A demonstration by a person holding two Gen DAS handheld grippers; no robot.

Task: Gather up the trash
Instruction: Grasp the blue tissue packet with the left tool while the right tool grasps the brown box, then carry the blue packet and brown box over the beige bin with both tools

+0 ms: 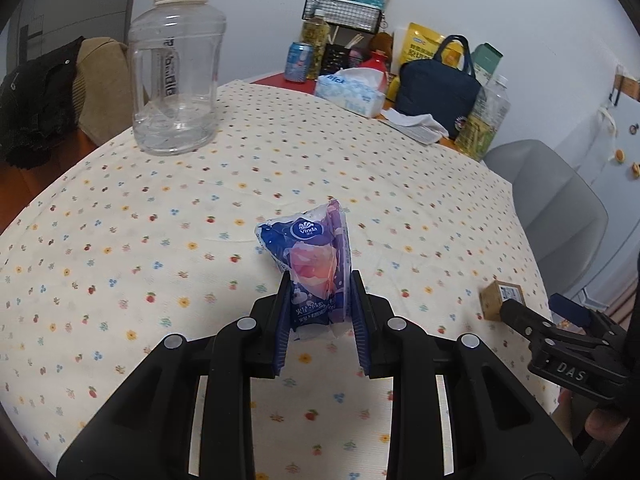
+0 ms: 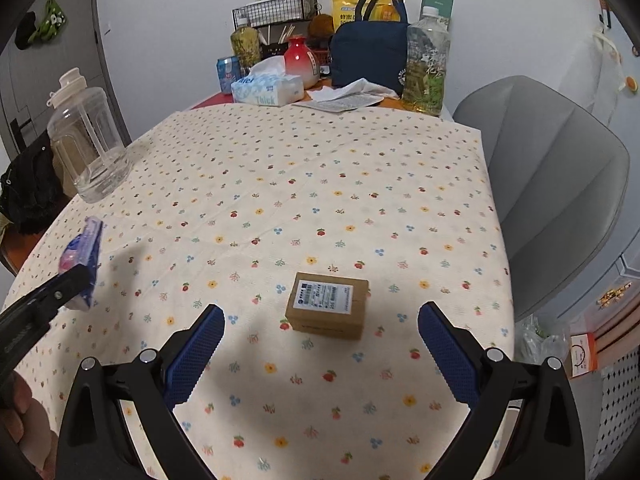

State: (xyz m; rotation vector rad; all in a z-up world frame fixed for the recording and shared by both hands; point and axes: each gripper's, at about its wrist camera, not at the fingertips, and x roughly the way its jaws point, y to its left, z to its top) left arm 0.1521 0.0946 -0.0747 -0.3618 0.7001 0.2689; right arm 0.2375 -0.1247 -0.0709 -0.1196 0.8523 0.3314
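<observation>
My left gripper (image 1: 320, 280) is shut on a blue and pink Vinda tissue packet (image 1: 310, 256) and holds it above the flowered tablecloth (image 1: 160, 220). The packet also shows at the left of the right wrist view (image 2: 82, 256), in the left gripper's fingers (image 2: 68, 284). A small brown cardboard box (image 2: 327, 305) with a white label lies on the cloth just ahead of my right gripper (image 2: 320, 320), which is open and empty with its pads either side of the box but short of it. The box shows at the right of the left wrist view (image 1: 500, 302), beside the right gripper's fingers (image 1: 520, 312).
A large clear water jug (image 1: 176, 76) stands at the far left. At the back are a tissue box (image 2: 268, 90), a red vase (image 2: 300, 62), a navy bag (image 2: 370, 54), bottles (image 2: 426, 64), a can (image 2: 228, 72) and a wire basket (image 2: 276, 10). A grey chair (image 2: 552, 184) stands right.
</observation>
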